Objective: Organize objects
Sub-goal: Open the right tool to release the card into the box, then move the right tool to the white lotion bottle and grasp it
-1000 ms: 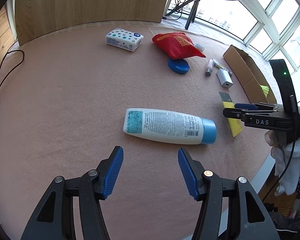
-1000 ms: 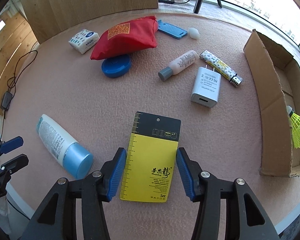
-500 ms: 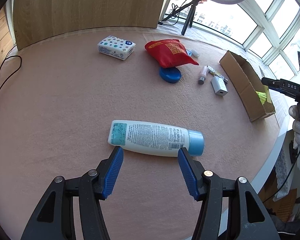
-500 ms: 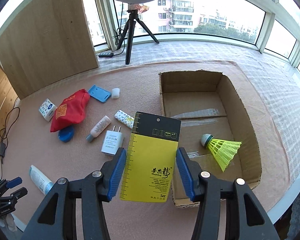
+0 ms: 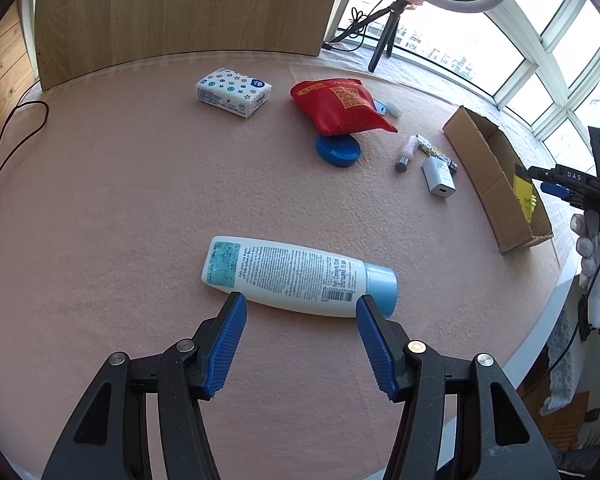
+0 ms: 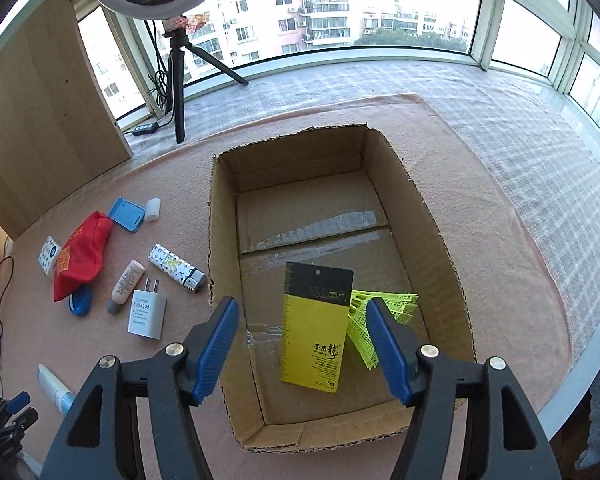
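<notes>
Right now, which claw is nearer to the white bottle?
Left. The left claw is open just in front of the bottle. The right claw is open over the box, far from it.

left hand-held gripper (image 5: 298,306) jaws spread, right hand-held gripper (image 6: 302,310) likewise

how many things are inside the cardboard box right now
2. A yellow and black card sits mid-box, between the open fingers of the right gripper; a yellow-green shuttlecock lies partly under the card's right edge. More could hide beneath the card in the cardboard box.
</notes>
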Demonstrator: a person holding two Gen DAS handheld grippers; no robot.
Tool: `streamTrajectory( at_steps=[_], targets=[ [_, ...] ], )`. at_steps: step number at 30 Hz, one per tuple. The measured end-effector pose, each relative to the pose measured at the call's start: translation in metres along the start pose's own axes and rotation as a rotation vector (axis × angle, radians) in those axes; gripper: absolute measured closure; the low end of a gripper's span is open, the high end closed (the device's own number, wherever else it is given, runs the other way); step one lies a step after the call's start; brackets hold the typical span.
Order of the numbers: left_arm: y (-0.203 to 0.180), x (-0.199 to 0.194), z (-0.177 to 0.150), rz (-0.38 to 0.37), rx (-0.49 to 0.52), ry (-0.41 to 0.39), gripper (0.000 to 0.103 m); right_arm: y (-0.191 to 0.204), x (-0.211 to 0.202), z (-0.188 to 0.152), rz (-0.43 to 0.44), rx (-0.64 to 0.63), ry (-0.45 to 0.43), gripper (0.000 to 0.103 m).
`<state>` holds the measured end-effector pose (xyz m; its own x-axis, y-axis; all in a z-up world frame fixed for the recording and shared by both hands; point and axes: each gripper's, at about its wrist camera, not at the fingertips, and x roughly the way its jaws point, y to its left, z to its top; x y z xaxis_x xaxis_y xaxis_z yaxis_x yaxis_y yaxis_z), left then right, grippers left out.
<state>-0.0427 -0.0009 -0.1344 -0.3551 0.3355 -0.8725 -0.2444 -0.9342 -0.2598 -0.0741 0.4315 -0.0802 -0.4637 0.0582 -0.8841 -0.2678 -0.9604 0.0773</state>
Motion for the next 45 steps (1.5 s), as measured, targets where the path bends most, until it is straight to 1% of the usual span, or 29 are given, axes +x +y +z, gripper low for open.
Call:
streamTrajectory(
  at_steps=[5,9,12,15,17,20,24,27,30,31,32,34,35,36,39,43,45],
  targets=[
    [-0.003,0.001,-0.001,0.002,0.0,0.002,0.042,0.001,-0.002,-0.001,0.003,0.003,-0.008,0.04],
    [-0.001,0.001,0.0,0.0,-0.011,0.011,0.042,0.005,-0.006,-0.002,0.042,0.009,-0.019,0.04],
    [0.001,0.002,0.0,0.002,-0.026,0.015,0.039,0.012,-0.01,-0.003,0.089,0.007,-0.027,0.04],
    [0.005,0.003,-0.001,-0.001,-0.039,0.021,0.039,0.026,-0.014,-0.005,0.158,-0.008,-0.036,0.04],
    [0.007,0.005,-0.001,-0.008,-0.05,0.032,0.039,0.041,-0.016,-0.007,0.21,-0.043,-0.038,0.04],
    [0.01,0.009,-0.004,-0.021,-0.062,0.049,0.038,0.071,-0.015,-0.015,0.265,-0.115,-0.027,0.04],
    [0.015,0.015,-0.006,-0.041,-0.093,0.057,0.038,0.117,-0.008,-0.032,0.4,-0.206,0.043,0.04],
    [0.023,0.017,-0.006,-0.064,-0.137,0.047,0.038,0.154,-0.003,-0.05,0.448,-0.288,0.08,0.04],
    [0.036,0.021,-0.004,-0.078,-0.193,0.047,0.039,0.182,0.007,-0.067,0.506,-0.338,0.138,0.04],
    [0.04,0.021,-0.004,-0.078,-0.209,0.044,0.039,0.19,0.012,-0.073,0.512,-0.351,0.155,0.041],
    [0.044,0.022,-0.002,-0.078,-0.221,0.042,0.039,0.197,0.016,-0.078,0.519,-0.364,0.173,0.046],
    [0.048,0.025,0.0,-0.084,-0.231,0.046,0.039,0.208,0.026,-0.085,0.545,-0.372,0.219,0.054],
    [0.049,0.027,0.001,-0.086,-0.232,0.049,0.039,0.212,0.032,-0.088,0.562,-0.368,0.244,0.056],
    [0.05,0.03,0.002,-0.085,-0.232,0.054,0.04,0.216,0.036,-0.091,0.574,-0.365,0.265,0.057],
    [0.049,0.037,0.005,-0.095,-0.221,0.066,0.05,0.227,0.046,-0.1,0.598,-0.373,0.31,0.058],
    [0.045,0.045,0.012,-0.099,-0.203,0.071,0.054,0.237,0.052,-0.114,0.617,-0.401,0.363,0.063],
    [0.043,0.048,0.016,-0.098,-0.189,0.069,0.055,0.241,0.052,-0.121,0.625,-0.416,0.374,0.066]
  ],
)
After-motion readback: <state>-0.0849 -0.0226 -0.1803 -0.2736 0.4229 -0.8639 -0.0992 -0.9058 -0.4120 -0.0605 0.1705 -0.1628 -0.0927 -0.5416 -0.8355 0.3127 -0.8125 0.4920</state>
